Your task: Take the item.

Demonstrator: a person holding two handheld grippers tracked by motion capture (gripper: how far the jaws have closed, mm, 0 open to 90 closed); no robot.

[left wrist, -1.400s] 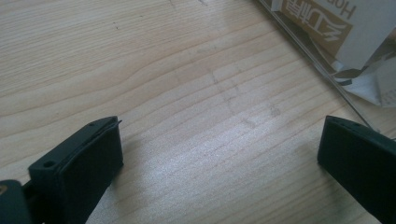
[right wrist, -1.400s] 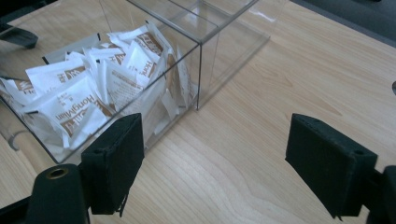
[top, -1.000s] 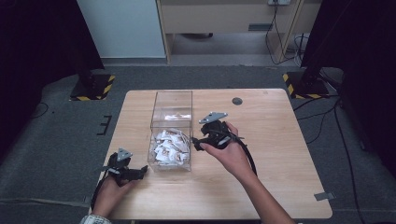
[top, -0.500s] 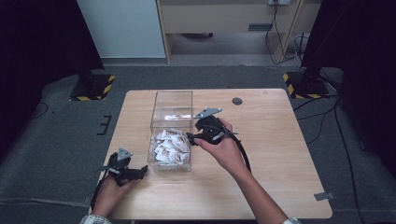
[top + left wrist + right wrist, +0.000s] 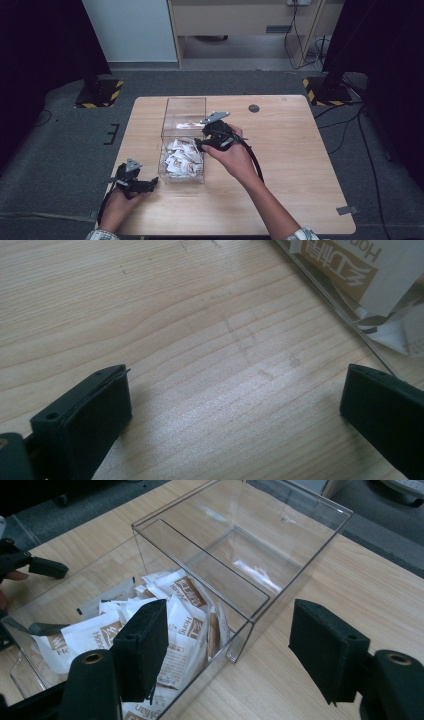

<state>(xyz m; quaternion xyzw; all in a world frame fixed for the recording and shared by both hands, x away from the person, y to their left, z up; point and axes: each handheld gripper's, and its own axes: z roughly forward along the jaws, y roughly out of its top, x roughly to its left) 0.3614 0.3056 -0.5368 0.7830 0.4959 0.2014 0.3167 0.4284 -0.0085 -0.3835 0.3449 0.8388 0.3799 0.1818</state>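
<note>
Right tool [image 5: 200, 145] spread wide and empty at the clear box's [image 5: 172, 115] right wall, above the heap of small packets [image 5: 181, 156] in its near compartment; far compartment nearly bare; left tool [image 5: 151, 183] spread wide too, resting low on the counter [image 5: 295, 150] just beside the box's near left corner. Packets probably light, limp, slick; best pinched by a flat edge or corner; thin hard walls crowd the reach, open counter lies right.
</note>
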